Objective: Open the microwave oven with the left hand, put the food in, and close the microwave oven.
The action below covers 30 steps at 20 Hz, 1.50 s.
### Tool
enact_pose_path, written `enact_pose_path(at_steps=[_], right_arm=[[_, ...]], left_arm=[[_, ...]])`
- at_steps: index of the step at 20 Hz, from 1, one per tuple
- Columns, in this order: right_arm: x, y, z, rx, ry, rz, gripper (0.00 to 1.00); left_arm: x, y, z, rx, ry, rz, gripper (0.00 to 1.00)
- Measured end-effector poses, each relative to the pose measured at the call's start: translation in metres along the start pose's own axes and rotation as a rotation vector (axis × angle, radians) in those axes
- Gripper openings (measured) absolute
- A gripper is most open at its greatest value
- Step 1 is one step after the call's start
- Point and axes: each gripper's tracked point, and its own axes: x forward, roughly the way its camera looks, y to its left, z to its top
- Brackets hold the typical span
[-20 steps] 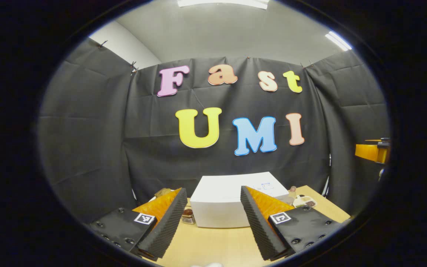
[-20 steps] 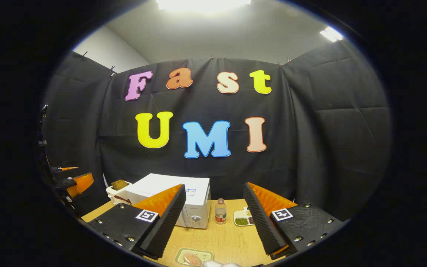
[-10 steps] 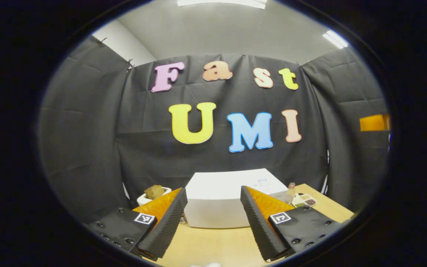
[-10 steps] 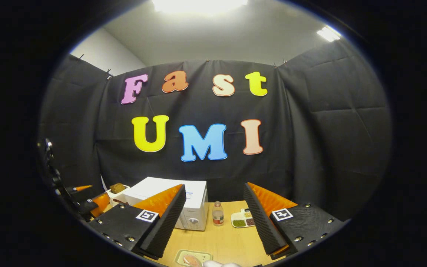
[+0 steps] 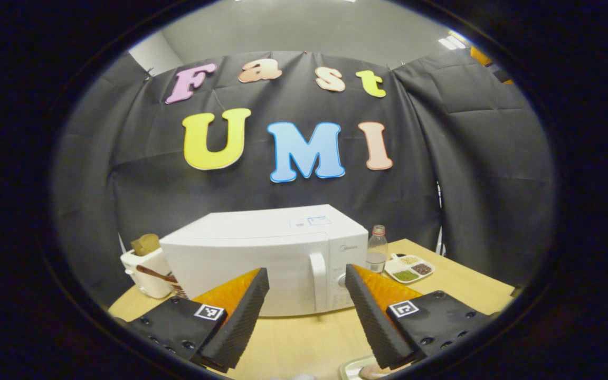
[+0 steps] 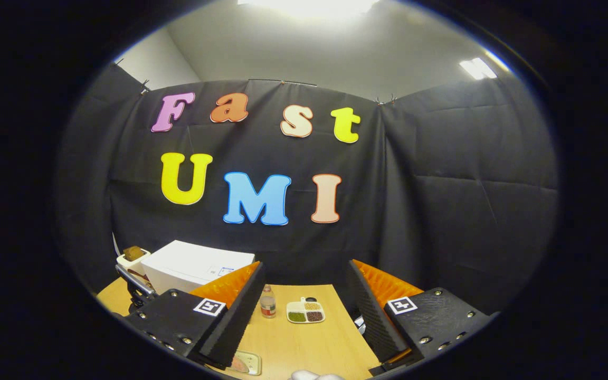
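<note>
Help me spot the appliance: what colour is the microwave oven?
White, clearest in the left gripper view: microwave oven.

No readable text on microwave (image 5: 262, 264), markers

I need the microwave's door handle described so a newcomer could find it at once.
Start at the white microwave on the wooden table, in front of the black cloth wall. On its front, look toward the right end of the door: the handle is a white upright bar, just left of the control panel. Unlike the round knob there, it is long and vertical.
</note>
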Motion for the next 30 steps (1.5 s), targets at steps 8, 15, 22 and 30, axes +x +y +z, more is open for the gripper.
enact_pose_path(at_steps=[8,15,22,30], right_arm=[[0.012,-0.044,-0.032,-0.002,0.088,-0.109,0.96],[0.023,-0.051,-0.049,-0.002,0.125,-0.127,0.96],[0.025,-0.044,-0.053,-0.023,0.137,-0.119,0.96],[0.020,-0.031,-0.056,-0.041,0.141,-0.088,0.96]], left_arm=[[0.098,0.000,-0.051,-0.031,0.051,0.041,0.95],[0.119,-0.011,-0.055,-0.030,0.046,0.012,0.83],[0.122,-0.005,-0.054,-0.044,0.038,0.026,0.34],[0.120,-0.003,-0.055,-0.082,0.059,0.026,0.19]])
